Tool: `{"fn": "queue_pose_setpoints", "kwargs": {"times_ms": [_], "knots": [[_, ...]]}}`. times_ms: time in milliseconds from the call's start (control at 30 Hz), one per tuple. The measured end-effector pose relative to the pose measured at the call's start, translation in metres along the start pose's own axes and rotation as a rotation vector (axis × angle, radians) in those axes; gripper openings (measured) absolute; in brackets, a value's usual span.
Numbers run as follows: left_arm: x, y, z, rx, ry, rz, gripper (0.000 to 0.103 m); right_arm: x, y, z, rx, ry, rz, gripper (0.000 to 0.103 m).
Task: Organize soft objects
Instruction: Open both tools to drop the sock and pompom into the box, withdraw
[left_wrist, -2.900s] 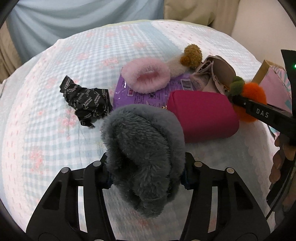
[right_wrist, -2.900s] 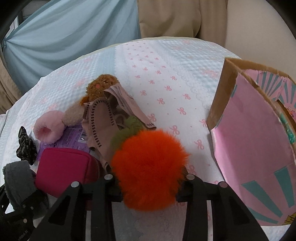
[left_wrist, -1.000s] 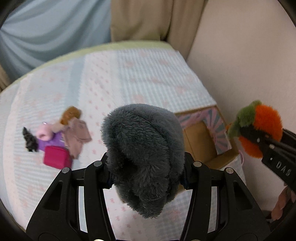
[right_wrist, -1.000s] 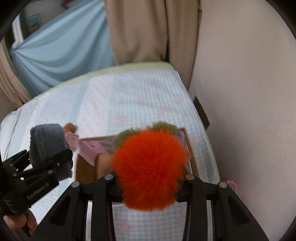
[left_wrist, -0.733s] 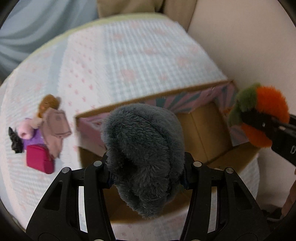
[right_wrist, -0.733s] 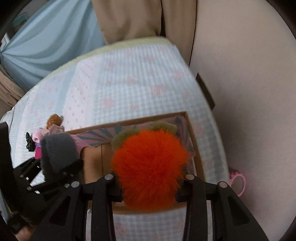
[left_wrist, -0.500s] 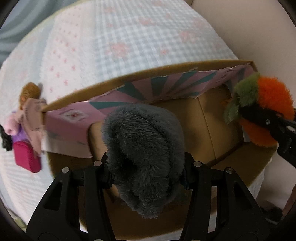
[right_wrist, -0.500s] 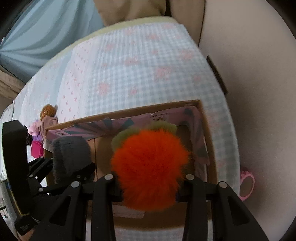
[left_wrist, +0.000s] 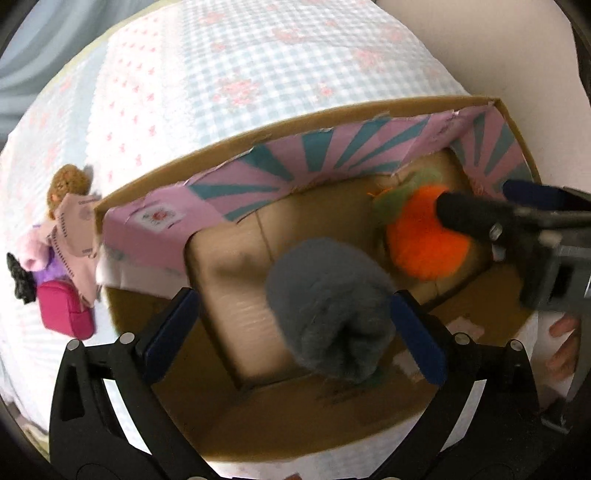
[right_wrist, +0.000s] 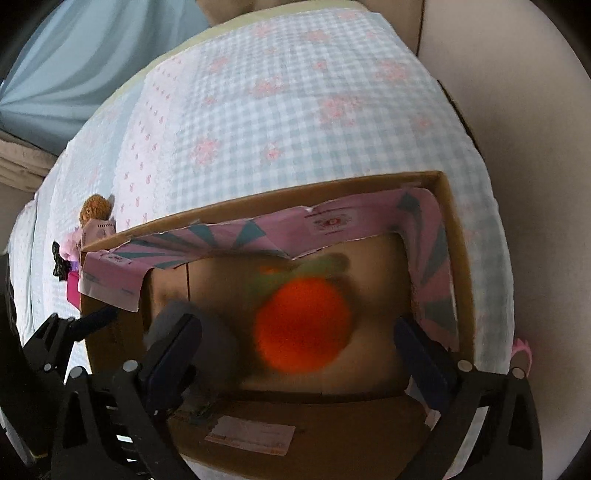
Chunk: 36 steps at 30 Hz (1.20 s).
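Two hand-held grippers are hanging over one open brown cardboard box (left_wrist: 192, 421) with pink-and-teal patterned flaps, which is sitting on a bed (left_wrist: 258, 55) covered in a blue-and-white checked quilt. The left hand-held gripper (left_wrist: 291, 328) is standing with its two blue-padded fingers (left_wrist: 170, 328) spread wide, and one grey fluffy plush piece (left_wrist: 328, 306) is showing blurred between them over the box's interior, touching neither pad as far as can be told. The right hand-held gripper (right_wrist: 297, 354) is likewise standing wide open, and one orange fluffy pom-pom with a green tuft (right_wrist: 303, 328) is appearing blurred ahead of it, within the box opening; whether either soft thing is resting on the box floor cannot be told. In the left wrist view that pom-pom (left_wrist: 424, 236) is lying to the right of the left hand-held gripper, partly behind a black finger of the right one. Far off to the left, outside the box, one small pile is lying on the quilt: one magenta pouch (left_wrist: 62, 310), one brown plush toy (left_wrist: 68, 184), one beige fabric piece (left_wrist: 74, 236) and one black crumpled item (left_wrist: 20, 280).
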<state>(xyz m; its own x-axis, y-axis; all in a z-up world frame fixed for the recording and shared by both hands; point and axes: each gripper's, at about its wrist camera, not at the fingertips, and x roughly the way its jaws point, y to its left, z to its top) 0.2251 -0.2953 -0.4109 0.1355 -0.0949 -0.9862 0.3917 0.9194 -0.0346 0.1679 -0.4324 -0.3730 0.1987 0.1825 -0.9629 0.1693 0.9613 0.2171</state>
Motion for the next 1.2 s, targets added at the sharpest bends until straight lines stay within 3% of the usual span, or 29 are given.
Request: {"fn": "queue_pose_setpoints", "kwargs": {"times_ms": [367,700,967,1200], "knots": [[-0.03,0.016,-0.02,-0.052,-0.037,-0.015,0.102,-0.034,-0.002,-0.016,0.017,-0.069,-0.007,0.103],[-0.085,0.022,-0.034,-0.063,-0.134,-0.006,0.102,-0.09,0.024,-0.022,-0.016,-0.182,-0.047,0.103],[-0.176,0.049,-0.06,-0.156,-0.316,0.025,0.102,-0.174,0.069,-0.037,-0.047,-0.362,-0.105,0.103],[-0.27,0.082,-0.098,-0.192,-0.512,0.055,0.102,-0.245,0.121,-0.073,-0.051,-0.52,-0.108,0.103]]}}
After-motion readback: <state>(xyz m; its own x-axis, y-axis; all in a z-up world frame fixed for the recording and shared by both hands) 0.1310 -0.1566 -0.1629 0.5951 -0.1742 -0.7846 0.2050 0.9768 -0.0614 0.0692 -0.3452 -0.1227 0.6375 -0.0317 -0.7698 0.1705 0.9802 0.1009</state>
